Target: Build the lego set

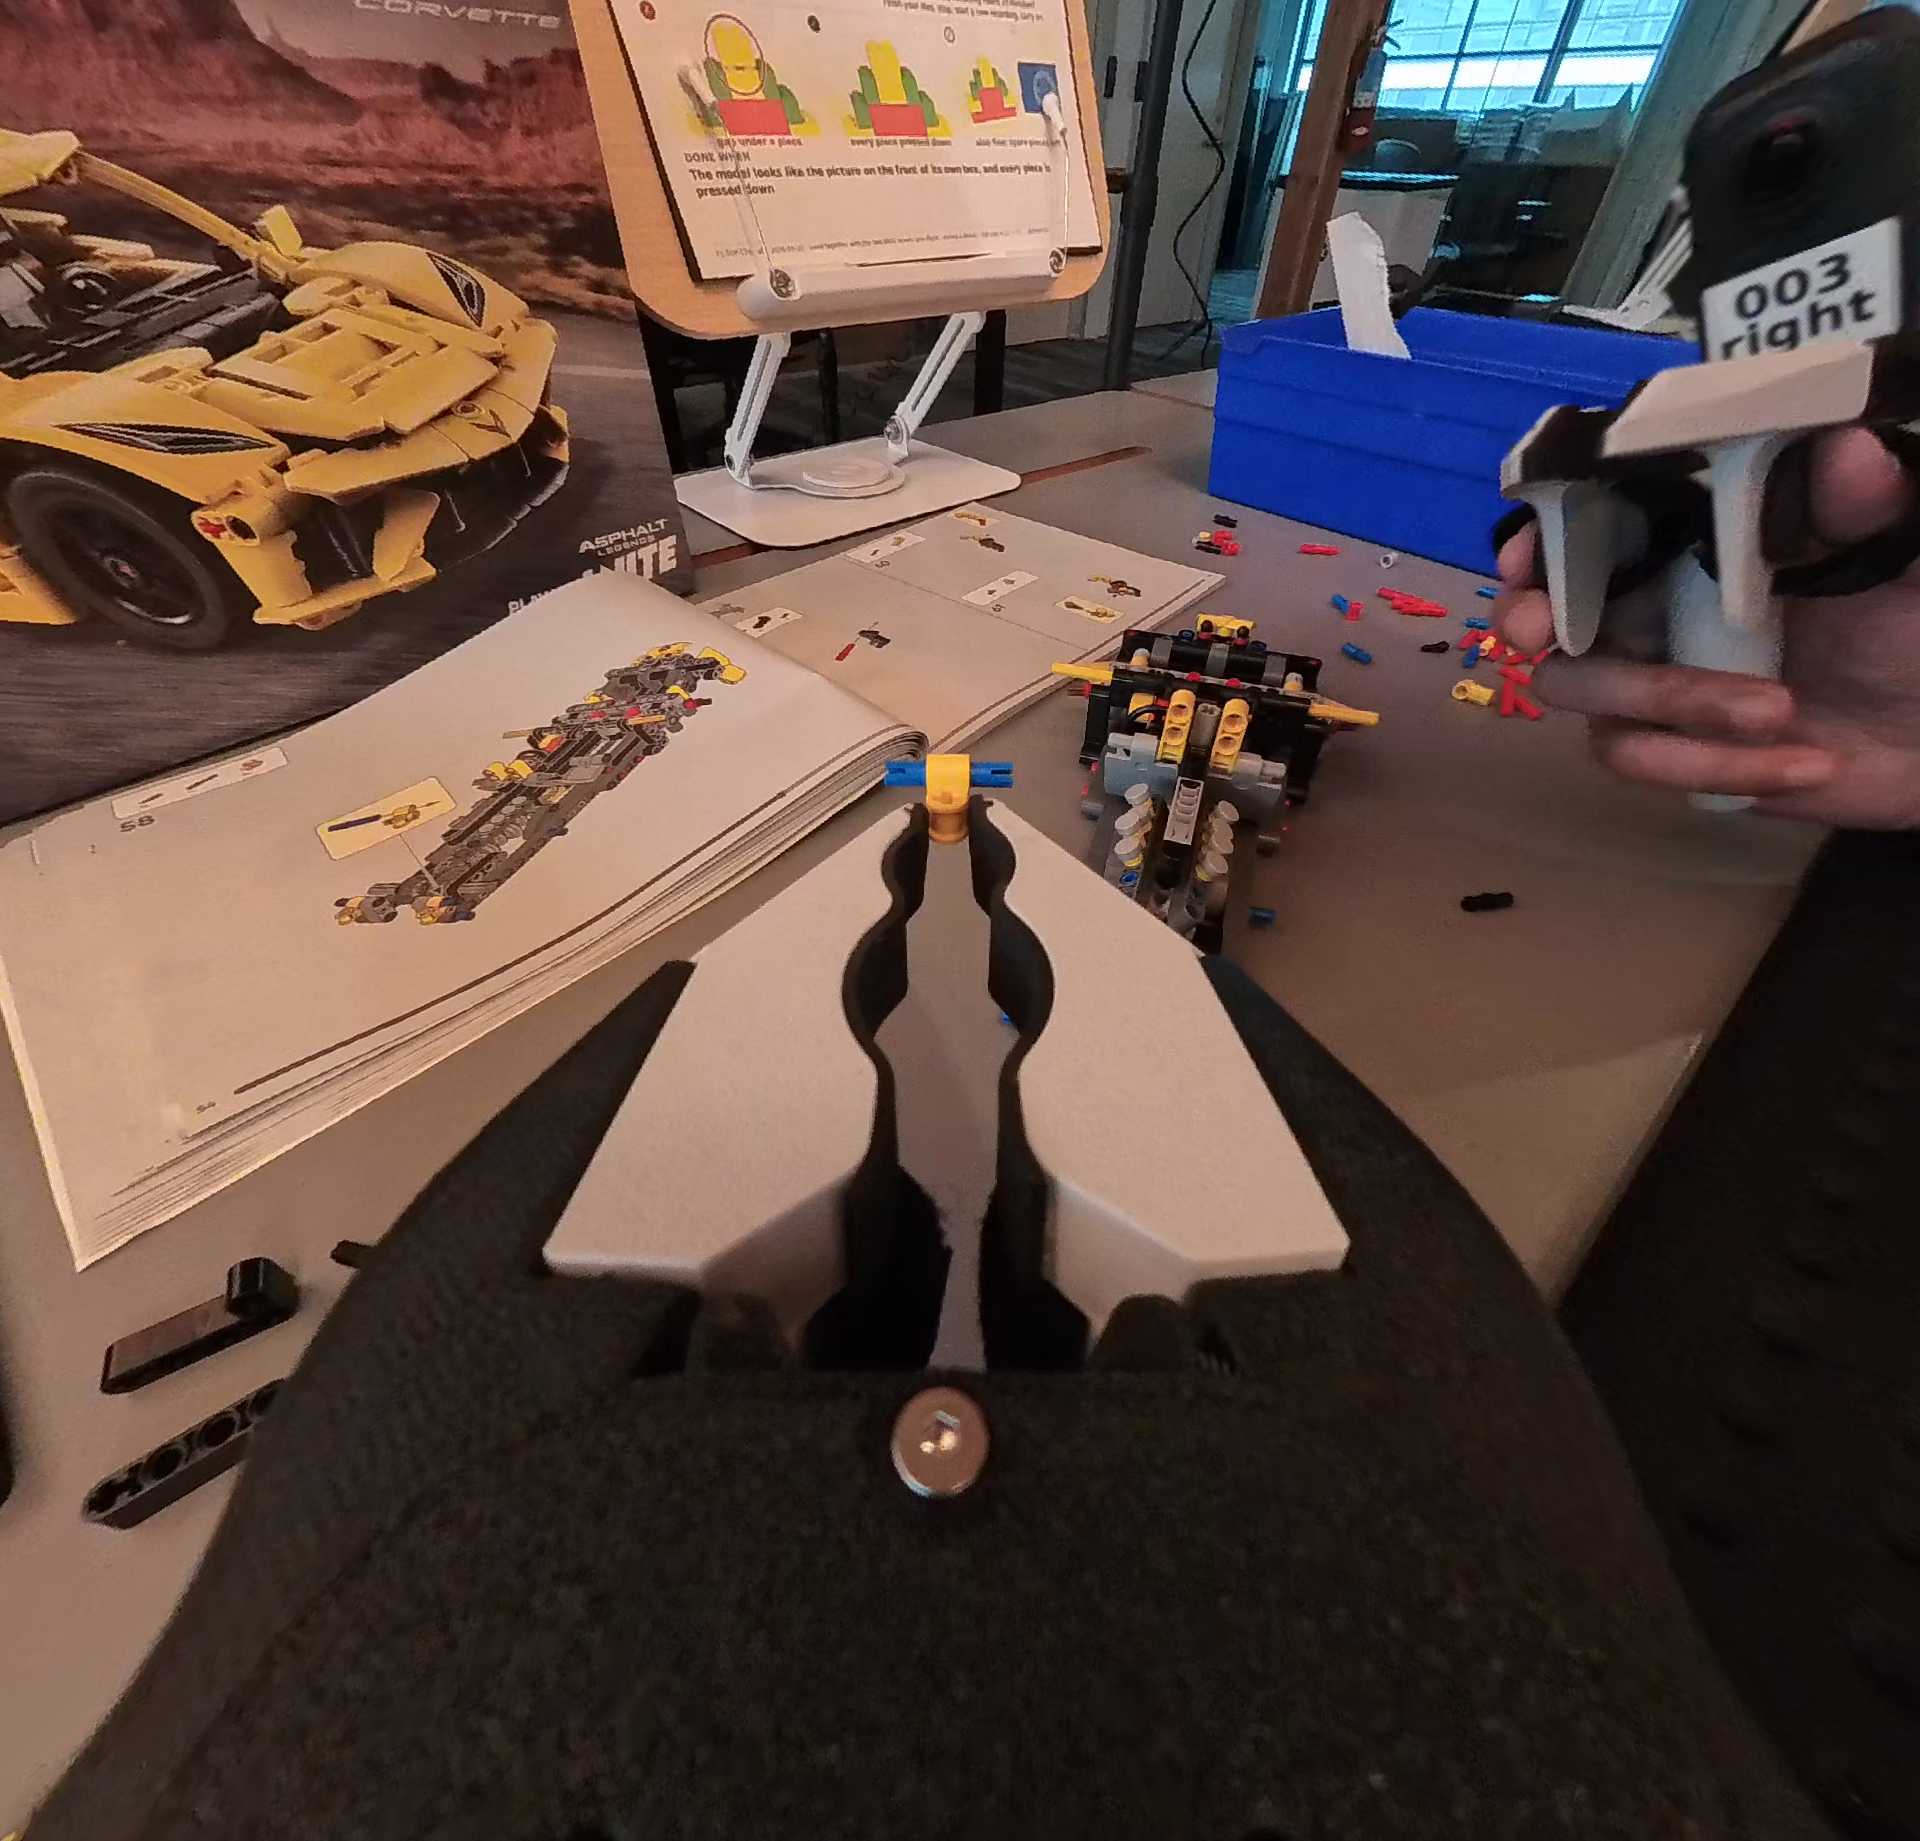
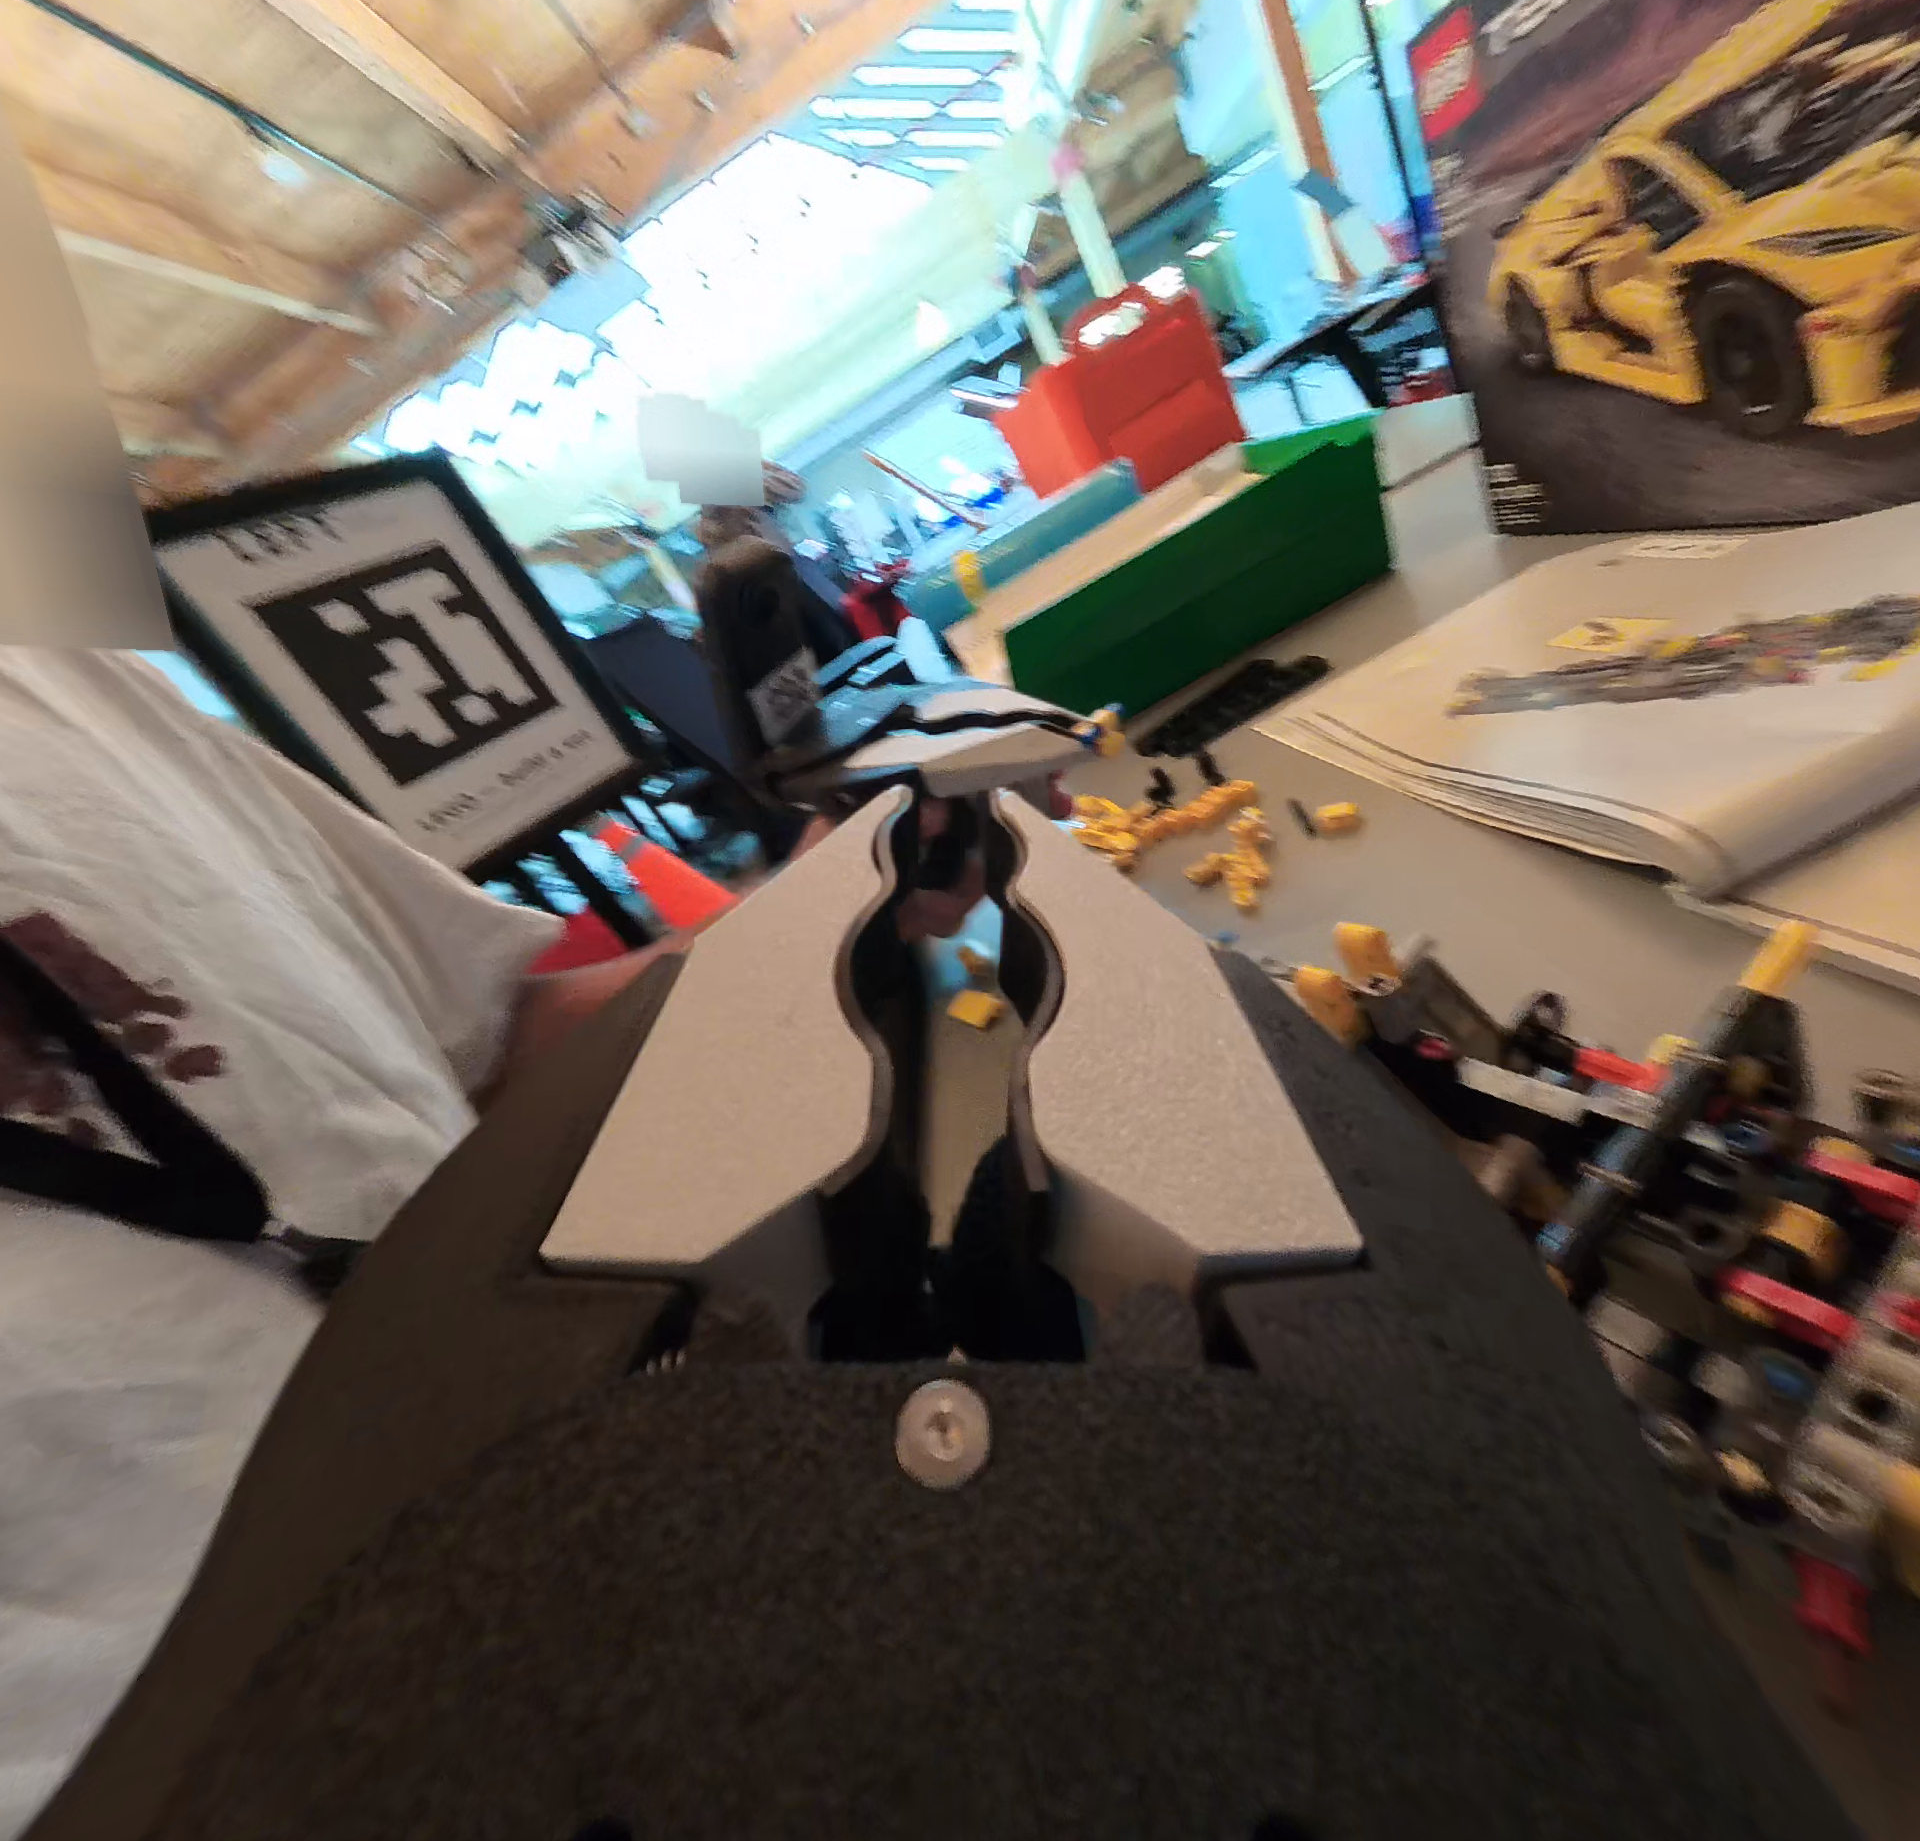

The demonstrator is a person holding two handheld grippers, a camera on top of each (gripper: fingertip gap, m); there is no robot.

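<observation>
Connector piece (image 1: pixel 947 789), yellow with a blue pin crosswise through its top, sits pinched at the very tips of the left gripper (image 1: pixel 945 825). Jaws nearly closed on the yellow stem; blue pin runs left-right, square to the fingers.

Landmark: partly built chassis (image 1: pixel 1195 752) on the desk (image 1: pixel 1455 1012).
- Held piece is just left of the chassis and above the desk, over the edge of the open instruction booklet (image 1: pixel 499 835).
- Chassis long axis runs toward and away from the left wrist camera, near end narrow.
- Right gripper (image 1: pixel 1652 544) hangs right of the chassis, above the scatter of red and blue pins (image 1: pixel 1496 664). Its jaws look nearly closed; in the right wrist view nothing can be made out between the tips (frame blurred), so whether they grip anything I cannot tell.
- Box (image 1: pixel 260 285) stands behind the booklet, left of the chassis; blue bin (image 1: pixel 1382 430) behind and to the right.

Judgement: left gripper is the nearer one and already carries the part. The coming move likely turns on carrying it right toward the chassis and lining the blue pin up with a hole; which hole is not discernible.
</observation>
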